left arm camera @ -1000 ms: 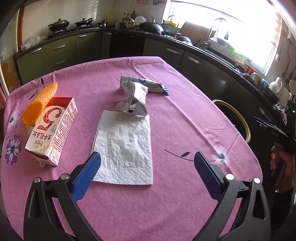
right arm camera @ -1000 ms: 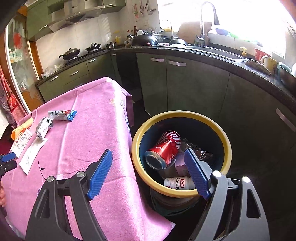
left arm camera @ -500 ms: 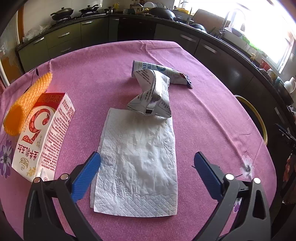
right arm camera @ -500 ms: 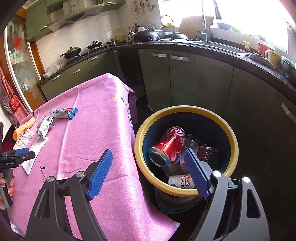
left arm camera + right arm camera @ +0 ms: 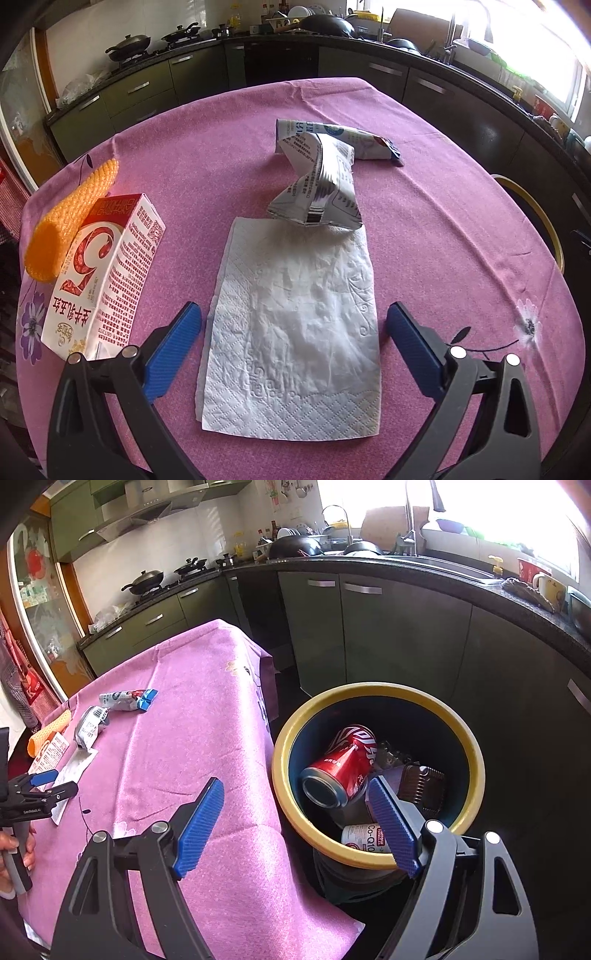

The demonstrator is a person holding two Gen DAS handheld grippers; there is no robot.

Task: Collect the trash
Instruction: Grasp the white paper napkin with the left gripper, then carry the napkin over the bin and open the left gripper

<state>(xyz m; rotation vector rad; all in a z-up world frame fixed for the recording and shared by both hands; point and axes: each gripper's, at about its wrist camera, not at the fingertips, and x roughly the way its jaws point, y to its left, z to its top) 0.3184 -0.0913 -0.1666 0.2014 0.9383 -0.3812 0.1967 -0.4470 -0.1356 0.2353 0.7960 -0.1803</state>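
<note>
- Hovering over the near end of the paper napkin (image 5: 295, 332), the left tongs (image 5: 293, 328) stood wide open and held nothing, one jaw on each side of it.
- Lying flat on the bench (image 5: 443, 229), the thin sheet would probably need pinching from above so it bunches up.
- Its far edge sat under a crumpled wrapper (image 5: 321, 188); a carton (image 5: 99, 273) lay just left.
- Beyond, the right tongs (image 5: 295, 821) gaped empty before the bin (image 5: 476, 760).
</note>
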